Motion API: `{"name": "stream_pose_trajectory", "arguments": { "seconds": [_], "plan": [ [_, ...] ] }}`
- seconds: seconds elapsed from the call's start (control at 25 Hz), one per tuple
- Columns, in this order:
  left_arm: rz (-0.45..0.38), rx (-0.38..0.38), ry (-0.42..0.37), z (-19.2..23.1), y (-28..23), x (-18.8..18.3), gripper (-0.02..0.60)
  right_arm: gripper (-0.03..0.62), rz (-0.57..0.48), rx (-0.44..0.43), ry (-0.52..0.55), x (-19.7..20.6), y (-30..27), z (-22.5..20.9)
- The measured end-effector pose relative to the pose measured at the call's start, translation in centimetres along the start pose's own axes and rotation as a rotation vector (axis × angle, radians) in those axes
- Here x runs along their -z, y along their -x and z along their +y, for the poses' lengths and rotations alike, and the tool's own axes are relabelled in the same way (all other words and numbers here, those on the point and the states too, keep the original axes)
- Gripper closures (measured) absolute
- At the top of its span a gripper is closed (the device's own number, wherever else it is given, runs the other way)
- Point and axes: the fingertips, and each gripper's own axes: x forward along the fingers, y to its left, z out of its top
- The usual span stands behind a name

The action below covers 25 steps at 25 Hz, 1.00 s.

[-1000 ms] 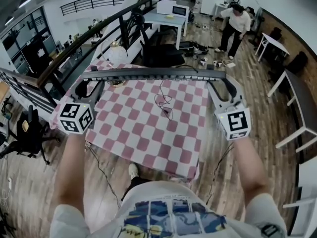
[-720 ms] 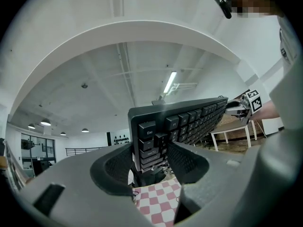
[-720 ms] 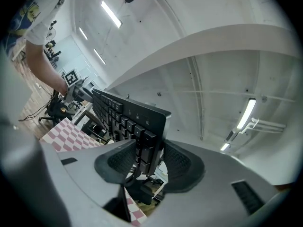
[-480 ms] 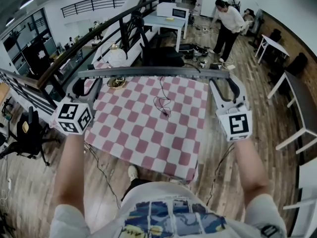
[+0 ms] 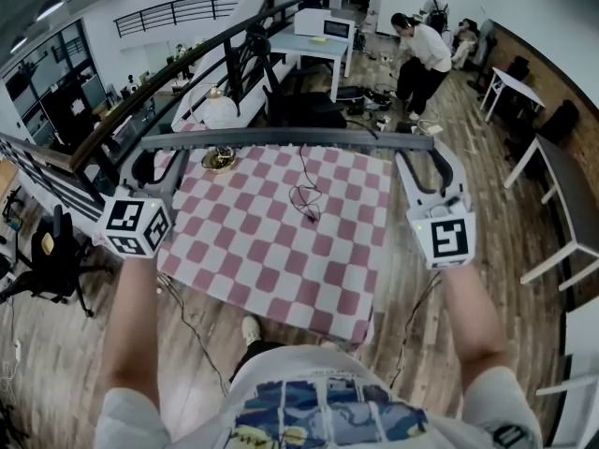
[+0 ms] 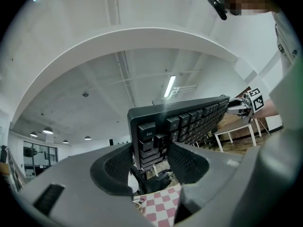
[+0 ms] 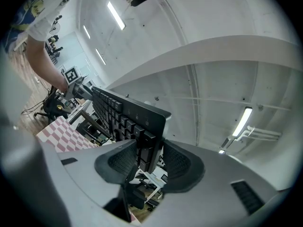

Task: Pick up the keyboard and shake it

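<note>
The keyboard (image 5: 281, 138) is hanging in the air above the far edge of the checkered counter (image 5: 281, 251), with its long axis running left to right. The left tongs (image 5: 157, 162) are clamping its left end and the right tongs (image 5: 423, 152) its right end. It is spanning straight between them, neither hand nearer, so a shake is probably calling for both hands moving together.

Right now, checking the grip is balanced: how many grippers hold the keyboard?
2: left gripper clamps the keyboard at its left end, right gripper at its right end.
</note>
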Motion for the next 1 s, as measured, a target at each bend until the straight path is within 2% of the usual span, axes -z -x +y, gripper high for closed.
{"name": "stream_pose_trajectory", "arguments": {
  "seconds": [1.0],
  "plan": [
    [-0.003,-0.001,-0.012,0.2,-1.1,0.3,0.357,0.424,0.001,0.018,0.005,0.6,-0.6,-0.2]
  ]
}}
